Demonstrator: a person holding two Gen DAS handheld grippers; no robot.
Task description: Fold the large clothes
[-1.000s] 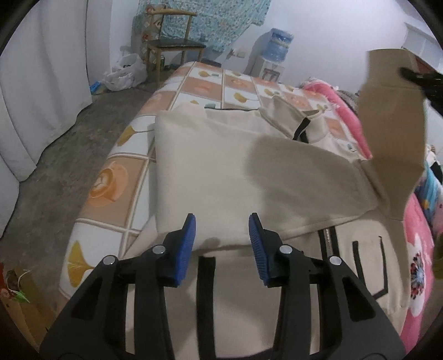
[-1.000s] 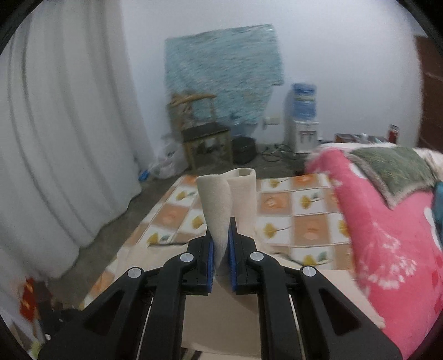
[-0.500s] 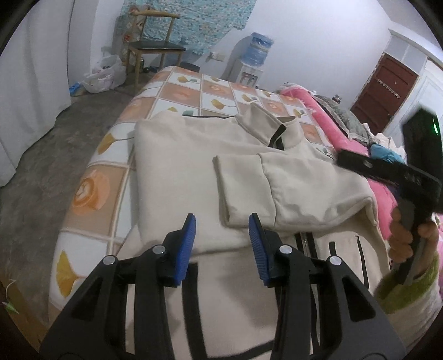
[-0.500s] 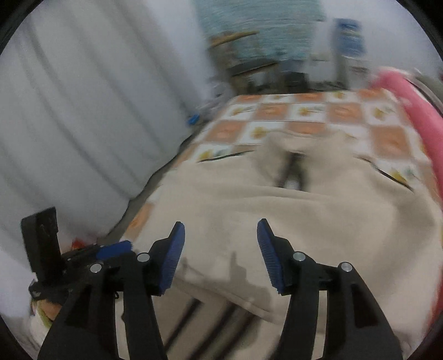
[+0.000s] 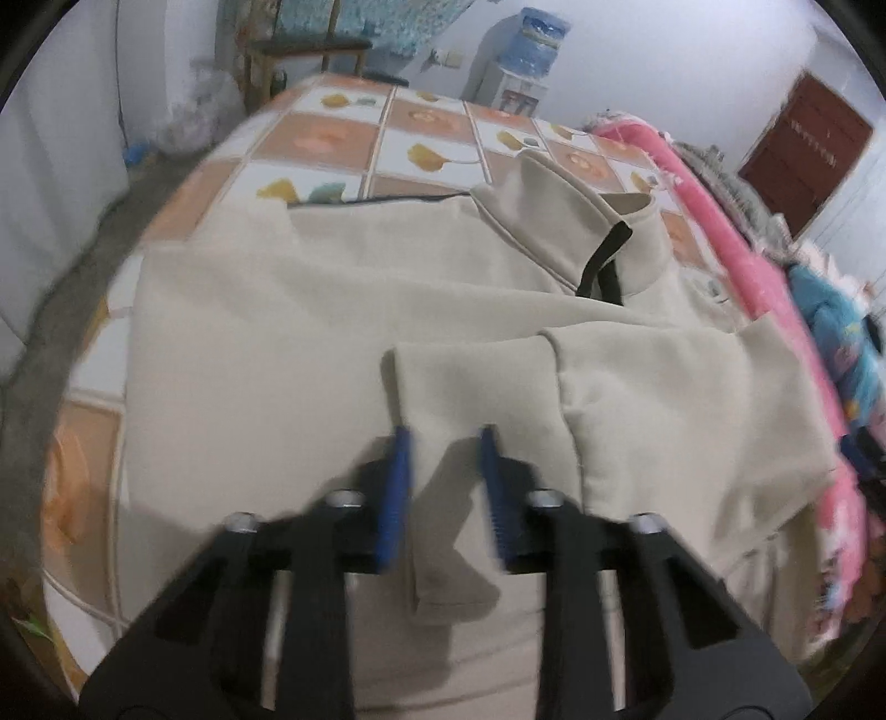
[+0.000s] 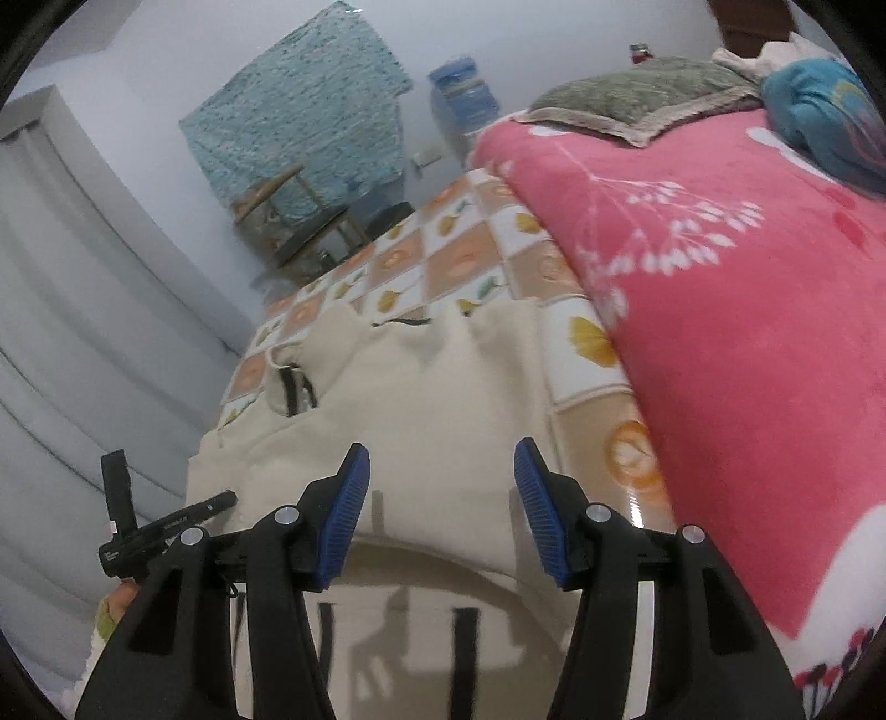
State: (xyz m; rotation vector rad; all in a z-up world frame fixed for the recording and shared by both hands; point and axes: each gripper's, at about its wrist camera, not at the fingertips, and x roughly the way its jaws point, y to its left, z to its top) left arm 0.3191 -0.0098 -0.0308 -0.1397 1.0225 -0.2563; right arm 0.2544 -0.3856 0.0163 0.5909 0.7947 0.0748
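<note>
A large cream zip jacket lies spread on the tiled-pattern bed, collar at the far end. One sleeve is folded across its chest, with the cuff lying between the blue pads of my left gripper; the jaws stand open around it. My right gripper is open and empty above the jacket's right side. The left gripper's black body shows at the lower left of the right wrist view.
A pink flowered blanket is heaped along the bed's right side, with a grey cushion and blue cloth on it. A wooden chair, water dispenser and white curtain stand beyond the bed.
My right gripper let go of the sleeve, laid it across the jacket and swung to the right side. My left gripper moved forward to the folded sleeve's cuff.
</note>
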